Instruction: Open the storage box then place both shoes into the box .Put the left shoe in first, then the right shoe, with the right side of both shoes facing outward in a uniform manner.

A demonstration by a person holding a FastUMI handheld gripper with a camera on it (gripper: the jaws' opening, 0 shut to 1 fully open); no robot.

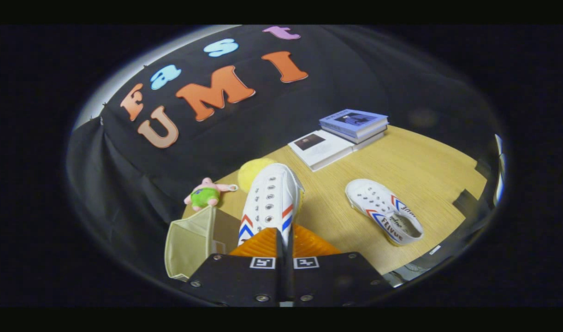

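Shoe [270, 203] held in the gripper [284, 240]: white canvas, metal eyelets, red and blue chevrons on both flanks, toe pointing to twelve o'clock above the wooden table [415, 170]. The fingers are nearly together, pinching the shoe's heel end between them. At three o'clock from it a second shoe [385, 210] lies on the table, same stripes, with lettering on its side and insole too small to make out. At nine o'clock, just beside the fingers, sits the beige storage box [189, 242], open. Beyond lie a yellow ball [251, 171], a pink plush toy [206, 192] and stacked books [341, 133].
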